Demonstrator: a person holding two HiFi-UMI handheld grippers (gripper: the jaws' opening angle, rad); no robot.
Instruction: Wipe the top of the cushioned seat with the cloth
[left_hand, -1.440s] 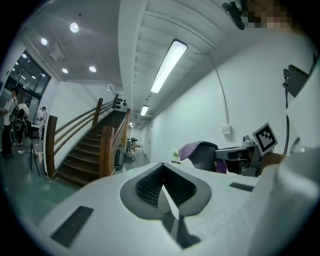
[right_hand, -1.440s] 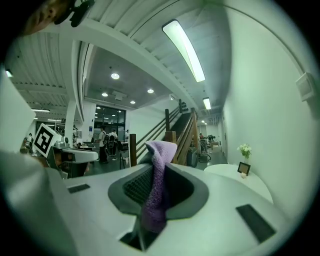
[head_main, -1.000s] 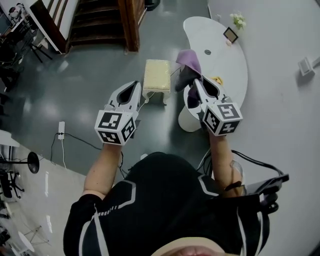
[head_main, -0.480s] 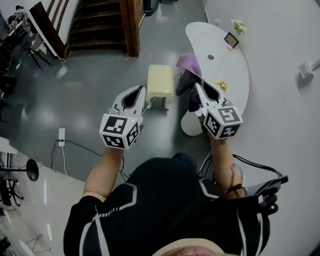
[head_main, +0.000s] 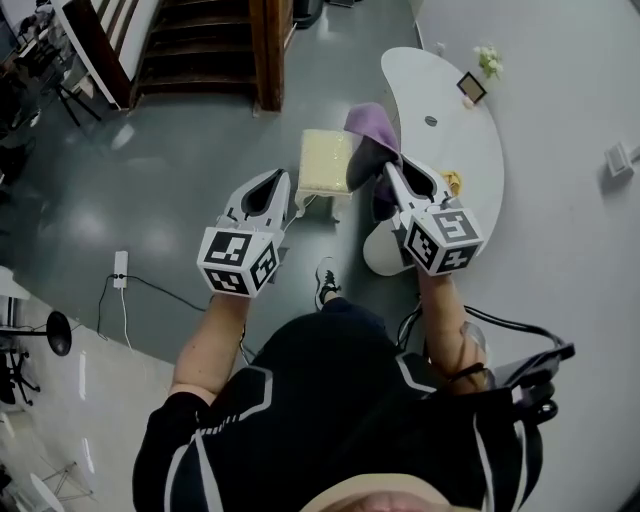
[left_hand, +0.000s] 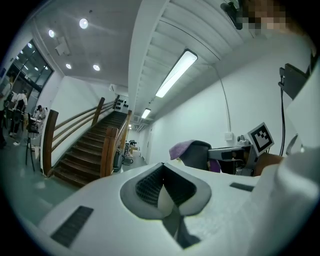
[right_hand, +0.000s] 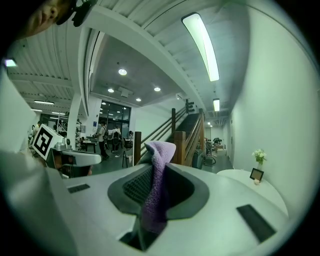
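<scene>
The cushioned seat (head_main: 323, 161) is a small pale-yellow stool on the grey floor, seen in the head view ahead of both grippers. A purple cloth (head_main: 368, 124) hangs pinched in my right gripper (head_main: 376, 168), which is held in the air just right of the seat. In the right gripper view the cloth (right_hand: 156, 186) runs up between the closed jaws and flops over their tip. My left gripper (head_main: 277, 181) hovers left of the seat, shut and empty. From the left gripper view (left_hand: 162, 165) the cloth (left_hand: 181, 148) shows off to the right.
A white curved table (head_main: 455, 135) stands right of the seat with a small picture frame (head_main: 467, 88) and flowers (head_main: 489, 60). A wooden staircase (head_main: 200, 40) rises at the back. A power strip with a cable (head_main: 120, 268) lies on the floor at left. A shoe (head_main: 325, 283) shows below.
The view has shifted forward, so the seat and table sit closer under the grippers. A shoe has come into view. Both grippers keep their hold and pose.
</scene>
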